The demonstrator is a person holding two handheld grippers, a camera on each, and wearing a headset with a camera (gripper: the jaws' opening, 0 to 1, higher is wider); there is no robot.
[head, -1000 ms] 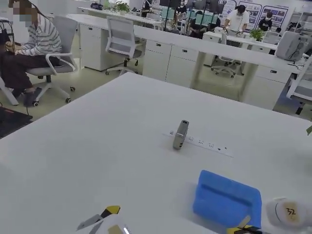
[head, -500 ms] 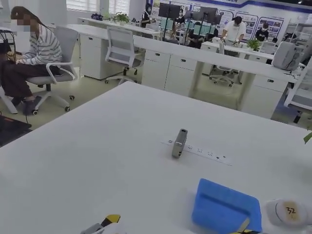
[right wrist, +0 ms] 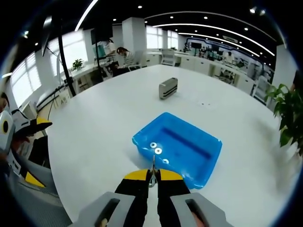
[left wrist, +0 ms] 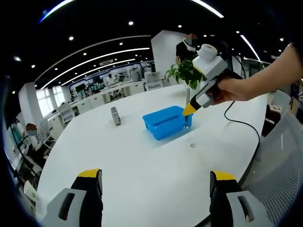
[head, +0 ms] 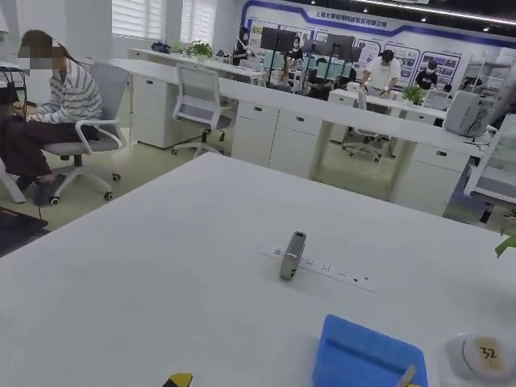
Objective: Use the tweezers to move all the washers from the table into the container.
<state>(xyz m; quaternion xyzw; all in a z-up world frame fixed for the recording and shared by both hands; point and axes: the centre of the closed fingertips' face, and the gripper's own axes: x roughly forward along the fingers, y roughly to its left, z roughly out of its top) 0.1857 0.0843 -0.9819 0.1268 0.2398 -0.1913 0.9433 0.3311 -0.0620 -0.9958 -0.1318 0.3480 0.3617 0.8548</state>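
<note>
My right gripper (right wrist: 150,176) is shut on thin metal tweezers (right wrist: 152,165), whose tips point down over the near part of the blue container (right wrist: 203,163). Three silver washers (right wrist: 158,151) lie inside it, just beyond the tips. In the left gripper view the right gripper (left wrist: 188,109), held by a hand, hovers over the container (left wrist: 163,124), and one washer (left wrist: 192,145) lies on the white table in front of it. My left gripper (left wrist: 156,189) is open with nothing between its jaws, low over the table's near edge. The head view catches the container (head: 367,359) at the bottom.
A grey block (head: 292,255) stands by a flush socket strip (head: 326,268) mid-table. A white round object marked 32 (head: 484,355) sits right of the container. A potted plant (left wrist: 187,73) stands behind it. Desks, chairs and people fill the room beyond.
The head camera has tipped upward, so the container and the gripper tips sit lower in the picture. Nothing on the table has visibly moved.
</note>
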